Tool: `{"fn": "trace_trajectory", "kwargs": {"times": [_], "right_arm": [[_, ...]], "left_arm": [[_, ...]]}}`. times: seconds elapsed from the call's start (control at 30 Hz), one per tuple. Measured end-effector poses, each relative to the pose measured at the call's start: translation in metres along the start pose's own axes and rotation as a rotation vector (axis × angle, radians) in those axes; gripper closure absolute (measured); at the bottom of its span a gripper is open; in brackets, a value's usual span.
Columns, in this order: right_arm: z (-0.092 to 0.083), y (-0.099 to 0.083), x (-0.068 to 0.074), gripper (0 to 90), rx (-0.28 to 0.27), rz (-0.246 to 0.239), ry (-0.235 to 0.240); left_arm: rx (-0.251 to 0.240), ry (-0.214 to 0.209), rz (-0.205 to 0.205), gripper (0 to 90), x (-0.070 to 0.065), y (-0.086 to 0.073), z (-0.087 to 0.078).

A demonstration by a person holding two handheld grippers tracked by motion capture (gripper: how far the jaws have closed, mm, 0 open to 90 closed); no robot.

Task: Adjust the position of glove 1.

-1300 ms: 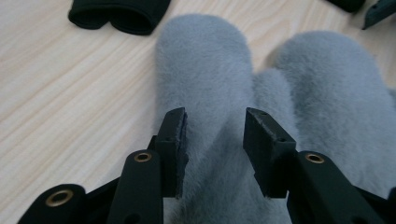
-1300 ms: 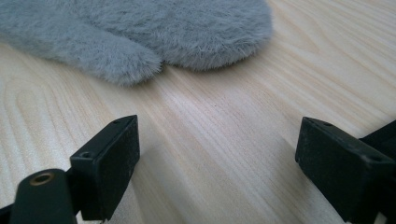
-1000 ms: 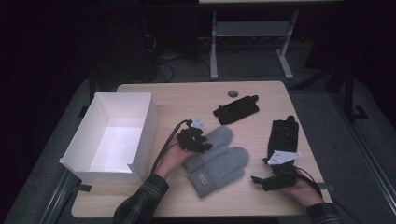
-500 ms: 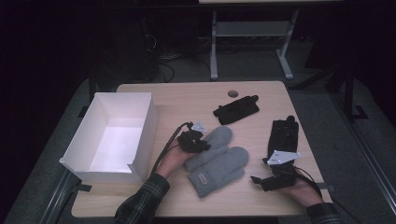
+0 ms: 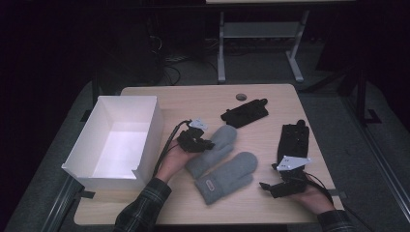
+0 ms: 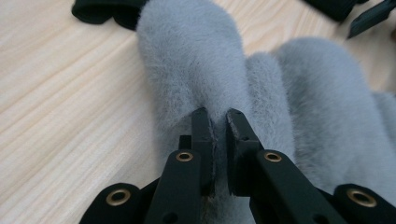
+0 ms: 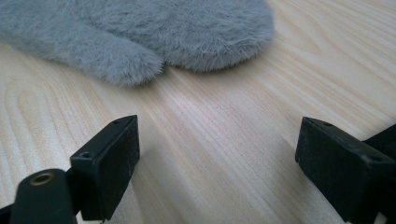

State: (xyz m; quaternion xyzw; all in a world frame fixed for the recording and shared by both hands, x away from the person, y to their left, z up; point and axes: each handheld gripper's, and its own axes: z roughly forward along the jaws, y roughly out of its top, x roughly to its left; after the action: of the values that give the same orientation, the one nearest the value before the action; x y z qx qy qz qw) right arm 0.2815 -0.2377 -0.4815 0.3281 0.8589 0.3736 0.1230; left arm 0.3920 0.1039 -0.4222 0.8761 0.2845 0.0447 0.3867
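Grey mittens (image 5: 222, 162) lie mid-desk (image 5: 183, 99), beside the white box (image 5: 118, 140). The left gripper (image 5: 205, 143) reaches in level from the box side; its jaws have just been closing and now pinch the upper mitten's fur. The right gripper (image 5: 265, 185) rests low, jaws wide apart, holding nothing. Darkness blurs the black gloves (image 5: 293, 140) beyond.

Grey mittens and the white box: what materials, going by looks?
Grey mittens: soft plush or faux fur, matte; the left gripper view shows dense fuzzy pile.
White box: probably cardboard or foam board; thin, flat, matte walls with sharp corners.
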Motion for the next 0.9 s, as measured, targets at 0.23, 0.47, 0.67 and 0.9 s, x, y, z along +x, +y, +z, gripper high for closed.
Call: {"fn": "trace_trajectory", "kwargs": {"times": [0.23, 0.47, 0.67, 0.9], "right_arm": [[0.0, 0.0, 0.0, 13.6, 0.002, 0.005, 0.0], [0.0, 0.0, 0.0, 13.6, 0.002, 0.005, 0.001], [0.0, 0.0, 0.0, 13.6, 0.002, 0.005, 0.001], [0.0, 0.0, 0.0, 13.6, 0.001, 0.005, 0.001]], "left_arm": [[-0.037, -0.037, -0.014, 83.4, -0.007, 0.009, -0.024], [-0.05, -0.068, -0.015, 83.4, -0.015, 0.016, -0.046], [-0.037, -0.098, -0.025, 83.4, -0.029, 0.018, -0.054], [0.007, -0.124, -0.02, 83.4, -0.054, 0.017, -0.049]]}}
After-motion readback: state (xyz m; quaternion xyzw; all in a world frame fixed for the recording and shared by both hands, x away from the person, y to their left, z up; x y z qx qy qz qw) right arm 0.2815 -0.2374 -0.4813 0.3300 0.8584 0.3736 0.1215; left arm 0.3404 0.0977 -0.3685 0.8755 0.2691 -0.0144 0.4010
